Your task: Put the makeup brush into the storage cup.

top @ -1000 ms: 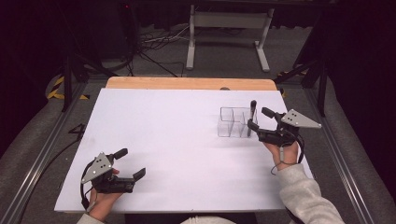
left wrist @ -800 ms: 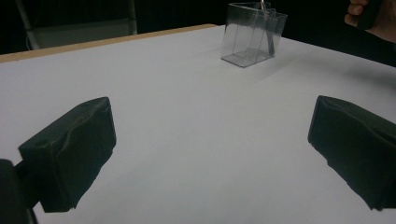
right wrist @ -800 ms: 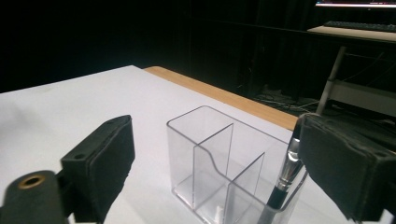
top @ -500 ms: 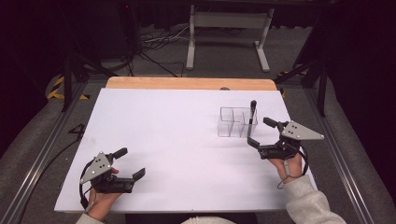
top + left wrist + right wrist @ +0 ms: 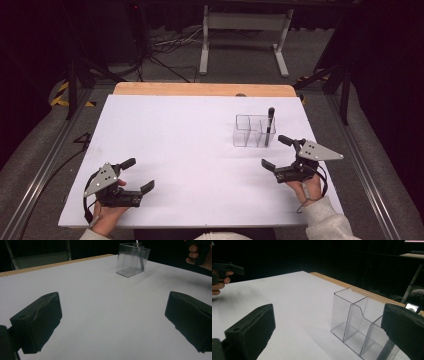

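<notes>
One clear organizer [image 5: 248,131] stands on the white table [image 5: 190,140], toward its far right part, and one dark pen [image 5: 270,125] stands upright in its right-hand compartment. From the right gripper view I count three compartments in the organizer [image 5: 355,322], set apart by thin see-through walls with a stepped top edge; the pen's lower end shows grey through the plastic there.

Two grippers are out, one in each of the person's hands. The right gripper [image 5: 278,152] sits just in front of the organizer, apart from it, its jaws having just been opening and now spread wide with nothing between them. The left gripper [image 5: 138,175] rests near the table's near left corner, well apart from the organizer, jaws gaping too and empty.

The jaws are matte black blocks, each gripper topped by a grey three-cornered plate. The tabletop is smooth with a pale wooden far edge. Beyond it, a grey metal stand [image 5: 240,30] and loose cables [image 5: 165,47] lie on the dark floor.
</notes>
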Tool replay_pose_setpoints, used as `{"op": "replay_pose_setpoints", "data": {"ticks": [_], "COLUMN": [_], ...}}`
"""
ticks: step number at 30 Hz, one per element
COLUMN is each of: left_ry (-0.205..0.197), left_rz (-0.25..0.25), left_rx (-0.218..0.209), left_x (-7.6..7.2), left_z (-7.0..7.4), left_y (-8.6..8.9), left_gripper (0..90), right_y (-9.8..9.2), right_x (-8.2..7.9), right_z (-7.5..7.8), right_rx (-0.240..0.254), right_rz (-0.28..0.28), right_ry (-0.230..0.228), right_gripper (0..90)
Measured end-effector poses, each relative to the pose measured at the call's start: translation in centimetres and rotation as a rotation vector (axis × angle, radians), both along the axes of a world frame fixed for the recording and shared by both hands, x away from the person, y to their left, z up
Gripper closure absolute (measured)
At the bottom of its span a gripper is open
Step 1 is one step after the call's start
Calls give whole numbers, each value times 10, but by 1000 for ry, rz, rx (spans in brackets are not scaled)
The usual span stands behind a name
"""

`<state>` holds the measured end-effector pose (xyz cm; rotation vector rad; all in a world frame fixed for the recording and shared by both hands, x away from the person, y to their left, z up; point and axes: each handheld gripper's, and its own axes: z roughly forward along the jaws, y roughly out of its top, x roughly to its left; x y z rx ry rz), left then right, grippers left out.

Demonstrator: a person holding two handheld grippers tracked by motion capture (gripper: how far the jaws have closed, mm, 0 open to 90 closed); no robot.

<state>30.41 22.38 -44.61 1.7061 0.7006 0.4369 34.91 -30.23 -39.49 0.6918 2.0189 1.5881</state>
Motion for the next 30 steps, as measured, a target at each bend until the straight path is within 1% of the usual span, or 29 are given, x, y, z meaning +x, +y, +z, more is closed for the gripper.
{"op": "replay_pose_setpoints", "data": {"ticks": [7,10,14,18,22,25,29,30], "left_ry": [-2,1,0,7,12,14,26,23], "left_rz": [-4,-4,-2,-17,-30,-44,-60,-67], "left_rx": [3,2,9,9,7,10,0,3], "left_x": [0,0,1,2,2,2,3,3], "left_z": [0,-1,-1,-1,-2,-2,-3,-4], "left_y": [0,0,1,1,0,0,0,0], "left_gripper": [16,16,16,16,16,16,15,15], "right_y": [2,2,3,3,3,3,5,4], "right_x": [-3,-4,-5,-6,-6,-7,-6,-7], "right_z": [-14,-19,-23,-29,-33,-37,-41,-42], "right_rx": [-14,-6,-1,9,10,10,6,7], "right_rz": [33,45,59,65,62,58,48,41], "right_ry": [-19,-25,-22,-17,-6,-5,2,-1], "right_gripper": [0,0,0,0,0,0,0,0]}}
